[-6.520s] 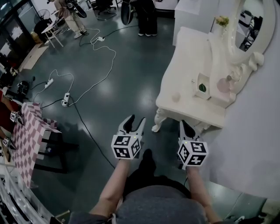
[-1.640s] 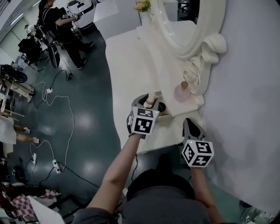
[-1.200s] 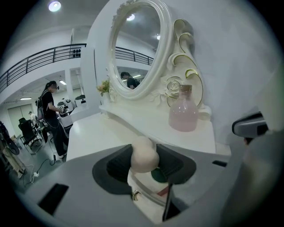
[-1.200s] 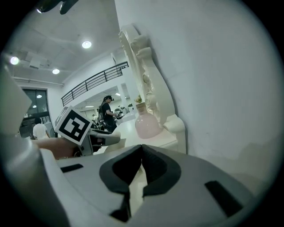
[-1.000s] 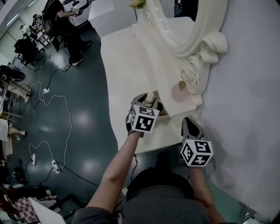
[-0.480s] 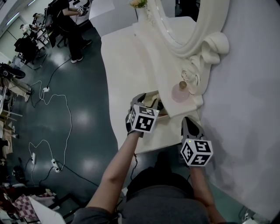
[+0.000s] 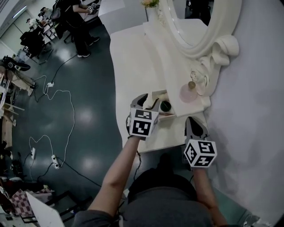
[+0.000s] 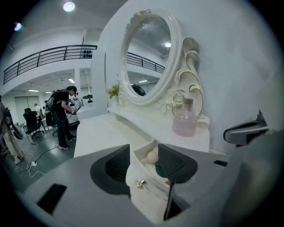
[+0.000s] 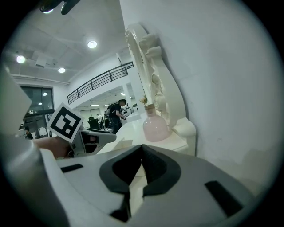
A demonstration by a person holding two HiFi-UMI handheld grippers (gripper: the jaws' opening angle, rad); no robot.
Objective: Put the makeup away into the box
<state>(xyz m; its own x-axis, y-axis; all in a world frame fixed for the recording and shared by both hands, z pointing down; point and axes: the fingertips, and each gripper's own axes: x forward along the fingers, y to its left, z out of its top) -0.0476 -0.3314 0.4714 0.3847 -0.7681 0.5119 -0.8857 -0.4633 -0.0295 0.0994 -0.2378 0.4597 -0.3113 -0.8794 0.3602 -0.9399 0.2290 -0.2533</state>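
A small open drawer (image 7: pixel 156 93) of the white dressing table (image 7: pixel 133 57) serves as the box. In it lie a beige makeup sponge (image 8: pixel 152 156) and a dark green round piece (image 7: pixel 165 106). My left gripper (image 7: pixel 148 101) hovers just above and in front of the drawer, open, with nothing pressed between its pads. Between its jaws in the left gripper view (image 8: pixel 144 164) I see the drawer front with its small knob (image 8: pixel 140 183). My right gripper (image 7: pixel 195 127) is shut and empty at the table's near right corner.
A pink glass bottle (image 7: pixel 189 92) stands on the raised shelf just behind the drawer, beneath the oval mirror (image 7: pixel 195 26). A vase of flowers (image 7: pixel 151 3) sits at the far end. People stand on the dark floor at the far left, where cables (image 7: pixel 62 95) trail.
The beige sponge that sat between my left jaws a second ago now lies in the drawer. The left gripper has opened and drawn back and up a little. The right gripper has stayed put.
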